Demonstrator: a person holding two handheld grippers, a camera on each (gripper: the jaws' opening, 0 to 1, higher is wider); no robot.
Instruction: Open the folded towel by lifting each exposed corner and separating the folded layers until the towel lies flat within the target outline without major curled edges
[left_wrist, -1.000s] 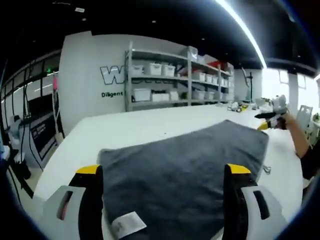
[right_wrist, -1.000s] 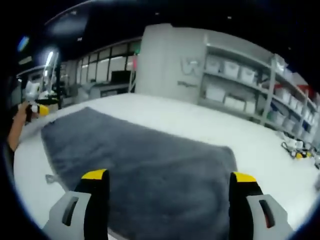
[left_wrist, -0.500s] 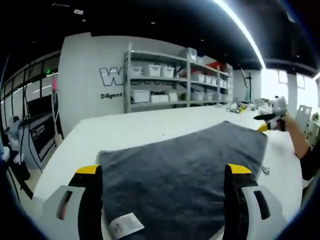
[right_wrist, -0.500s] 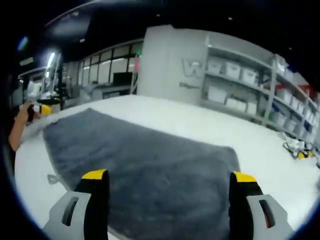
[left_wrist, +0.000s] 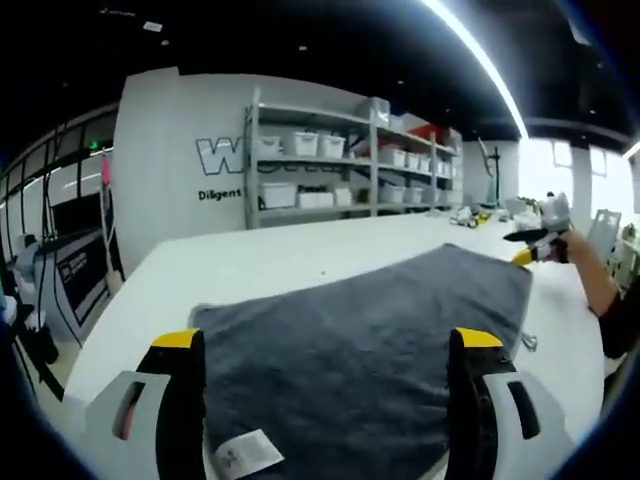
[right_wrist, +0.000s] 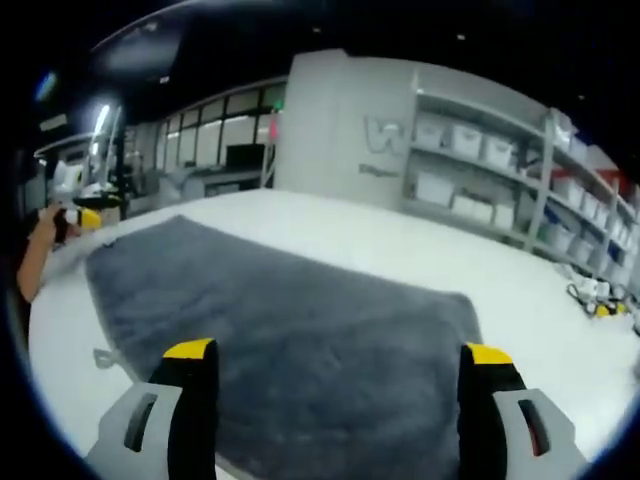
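Lying spread flat on the white table (left_wrist: 250, 265), the grey towel (left_wrist: 370, 340) is seen between the parted, empty jaws of the left gripper (left_wrist: 325, 350). Just above the towel's near edge the right gripper (right_wrist: 340, 360) is held, jaws likewise released. A white label (left_wrist: 245, 455) is shown at the towel's near corner. Shelves (left_wrist: 340, 165) stand beyond the towel.
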